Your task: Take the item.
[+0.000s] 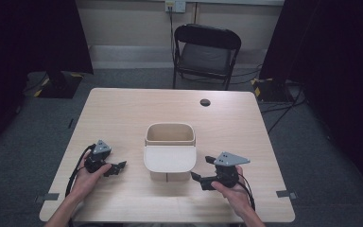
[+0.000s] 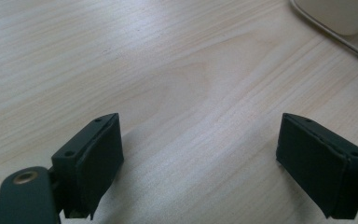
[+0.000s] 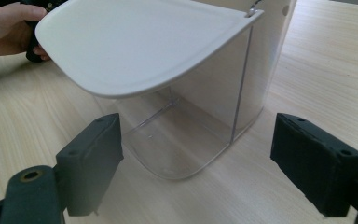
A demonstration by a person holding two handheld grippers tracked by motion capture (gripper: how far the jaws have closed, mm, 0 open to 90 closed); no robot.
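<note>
Centrally on the light wooden surface (image 1: 123, 113) stands a beige container (image 1: 170, 142) with a white lid (image 1: 169, 159) that juts out toward the person's side, level above a clear front section. In the right claw view the lid (image 3: 135, 46) overhangs the transparent curved front wall (image 3: 182, 135), through which the wood grain shows, and the container sits directly on the surface.

The right claw (image 1: 204, 170) is held by the right hand (image 1: 234, 194) just beside the container's right front corner, apart from it. Its jaws stand wide, with the clear wall ahead of them and nothing between the pads; in the right claw view (image 3: 196, 168) both black jaws frame the container's lower front without touching it.

The left claw (image 1: 118, 168) rests low in the left hand (image 1: 87, 177), near the container's left side but clear of it. Its jaws are also wide apart, with bare wood between them in the left claw view (image 2: 200, 163), where a corner of the container (image 2: 340, 16) shows at the upper right.

Beyond the surface's far edge stands a black folding chair (image 1: 207, 54).
</note>
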